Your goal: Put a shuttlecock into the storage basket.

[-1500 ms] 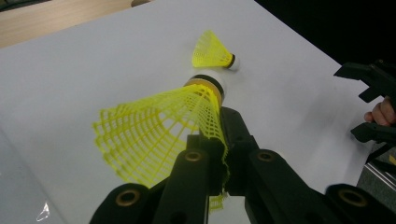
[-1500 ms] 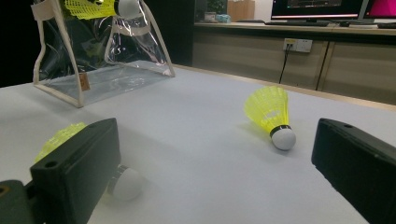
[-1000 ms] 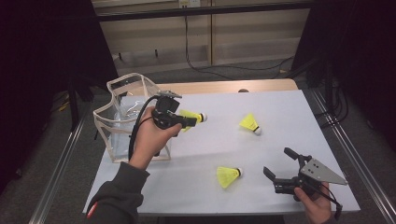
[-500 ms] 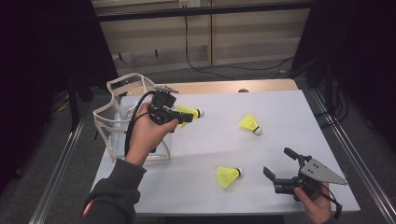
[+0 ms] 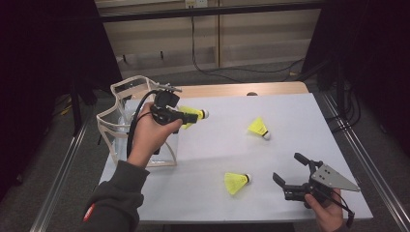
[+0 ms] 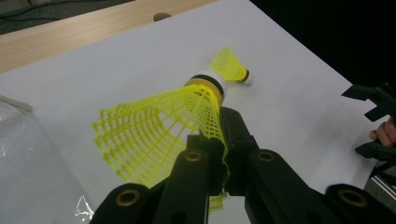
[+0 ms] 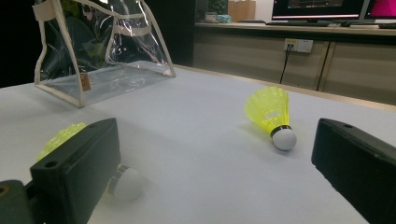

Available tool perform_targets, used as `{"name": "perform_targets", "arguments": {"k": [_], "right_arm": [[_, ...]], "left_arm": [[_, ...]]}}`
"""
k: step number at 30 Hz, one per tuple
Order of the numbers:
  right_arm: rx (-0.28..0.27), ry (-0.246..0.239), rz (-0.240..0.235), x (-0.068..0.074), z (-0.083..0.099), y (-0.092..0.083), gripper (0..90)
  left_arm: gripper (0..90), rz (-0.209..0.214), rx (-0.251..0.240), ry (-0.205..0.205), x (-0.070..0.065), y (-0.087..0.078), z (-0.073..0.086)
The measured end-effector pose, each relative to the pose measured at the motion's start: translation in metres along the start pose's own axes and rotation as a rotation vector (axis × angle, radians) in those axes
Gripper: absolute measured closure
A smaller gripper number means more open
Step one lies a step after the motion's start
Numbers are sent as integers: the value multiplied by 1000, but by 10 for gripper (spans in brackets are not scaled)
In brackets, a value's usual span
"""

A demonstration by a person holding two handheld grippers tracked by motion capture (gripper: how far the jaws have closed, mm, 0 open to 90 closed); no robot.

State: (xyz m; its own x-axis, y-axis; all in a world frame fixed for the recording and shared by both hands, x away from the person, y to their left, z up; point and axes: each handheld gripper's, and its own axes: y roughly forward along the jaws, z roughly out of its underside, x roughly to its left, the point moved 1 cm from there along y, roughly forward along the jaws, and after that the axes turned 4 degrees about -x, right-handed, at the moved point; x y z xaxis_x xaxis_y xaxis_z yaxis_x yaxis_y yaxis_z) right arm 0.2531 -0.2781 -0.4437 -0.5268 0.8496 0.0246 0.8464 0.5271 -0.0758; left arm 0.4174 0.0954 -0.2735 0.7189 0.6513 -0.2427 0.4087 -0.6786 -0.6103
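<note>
My left tool (image 5: 186, 116) is clenched on the mesh skirt of a yellow shuttlecock (image 6: 163, 126) and holds it in the air beside the clear bag (image 5: 116, 125) at the left edge of the desk (image 5: 290, 125). The grip is only on thin mesh, so I think it can slip or crush if I turn too fast. The bag mouth looks soft, and the skirt may catch on its rim. My right tool (image 5: 290, 174) rests released near the front right corner.
</note>
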Motion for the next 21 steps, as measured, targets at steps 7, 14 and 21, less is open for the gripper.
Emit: {"name": "perform_targets", "arguments": {"k": [7, 14, 21], "right_arm": [[-1, 2, -1, 0, 0, 0, 10], [0, 2, -2, 0, 0, 0, 10], [-1, 1, -1, 0, 0, 0, 10]], "left_arm": [[889, -6, 2, 5, 0, -4, -6], [889, -13, -2, -4, 4, -9, -11], [889, -21, -6, -7, 6, -13, -14]]}}
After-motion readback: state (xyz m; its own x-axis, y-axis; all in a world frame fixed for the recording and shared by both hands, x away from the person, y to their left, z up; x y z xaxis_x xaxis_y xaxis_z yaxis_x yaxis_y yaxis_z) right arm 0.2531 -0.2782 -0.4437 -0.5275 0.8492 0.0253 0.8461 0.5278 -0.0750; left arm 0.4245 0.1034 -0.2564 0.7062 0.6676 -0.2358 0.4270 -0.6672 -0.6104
